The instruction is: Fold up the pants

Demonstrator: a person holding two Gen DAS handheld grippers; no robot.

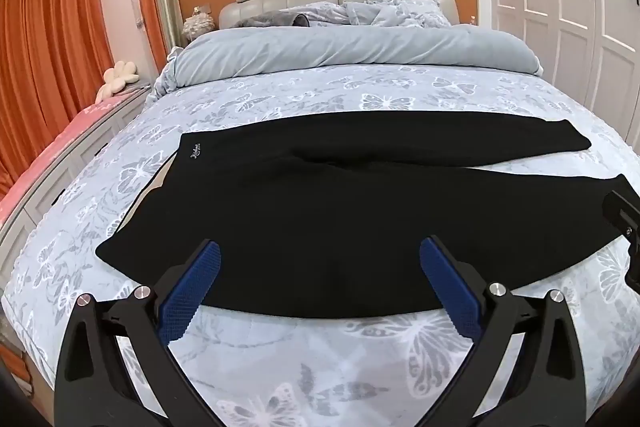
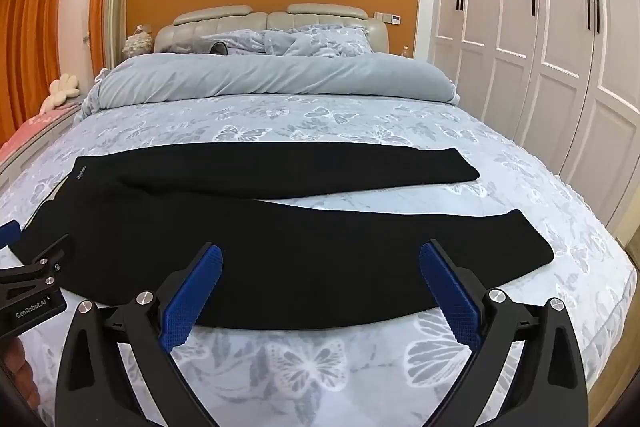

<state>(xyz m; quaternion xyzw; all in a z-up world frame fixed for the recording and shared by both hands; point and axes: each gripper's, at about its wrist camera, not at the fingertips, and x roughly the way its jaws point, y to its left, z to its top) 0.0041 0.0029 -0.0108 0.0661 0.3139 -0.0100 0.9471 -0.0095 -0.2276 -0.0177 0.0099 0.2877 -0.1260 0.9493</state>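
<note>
Black pants (image 1: pixel 320 211) lie flat across the butterfly-print bed, waistband at the left, both legs stretched to the right and slightly apart. They show in the right wrist view (image 2: pixel 280 247) too. My left gripper (image 1: pixel 320 259) is open, its blue pads (image 1: pixel 192 291) over the near edge of the pants close to the waist end. My right gripper (image 2: pixel 320 259) is open, its blue pads (image 2: pixel 448 291) over the near edge of the near leg. Neither holds cloth.
A grey duvet (image 1: pixel 352 51) is bunched across the bed's far half, with pillows and a headboard behind. White wardrobe doors (image 2: pixel 540 47) stand along the right. Orange curtains (image 1: pixel 48 47) and a pink-topped bench (image 1: pixel 60 147) are on the left.
</note>
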